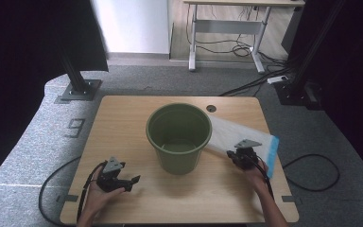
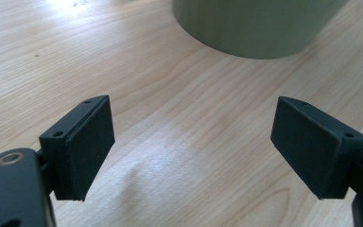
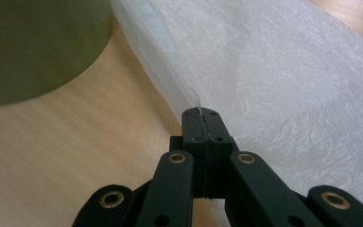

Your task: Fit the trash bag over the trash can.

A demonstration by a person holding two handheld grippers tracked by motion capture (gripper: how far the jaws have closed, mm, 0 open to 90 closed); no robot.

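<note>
- Thin translucent white plastic bag with a blue band at one end (image 1: 238, 135): flat on the right side of the pale wooden desk (image 1: 123, 118), blue end near the right edge, other end running behind the pot toward the middle.
- Handling, judged: featherweight, limp, crinkly film; slippery between layers; no stiffness, so bound to droop and billow when lifted; easily torn if snagged or tugged hard.
- Best hold, judged: pinch at a folded edge or the open mouth, where the film doubles; second pinch on the opposite lip needed to spread it.
- Right tongs (image 3: 200, 113): clamped shut on the near edge of the bag, a sliver of film standing up between the pads; same tongs (image 1: 241, 156) toward the front right of the desk.
- Left tongs (image 2: 191, 146): jaws wide apart, nothing between, bare wood below; seen (image 1: 120, 178) near the front left corner, well apart from the bag.
- Olive-green plastic flower pot (image 1: 178, 137): upright at the desk's middle, hollow, just beside the bag.
</note>
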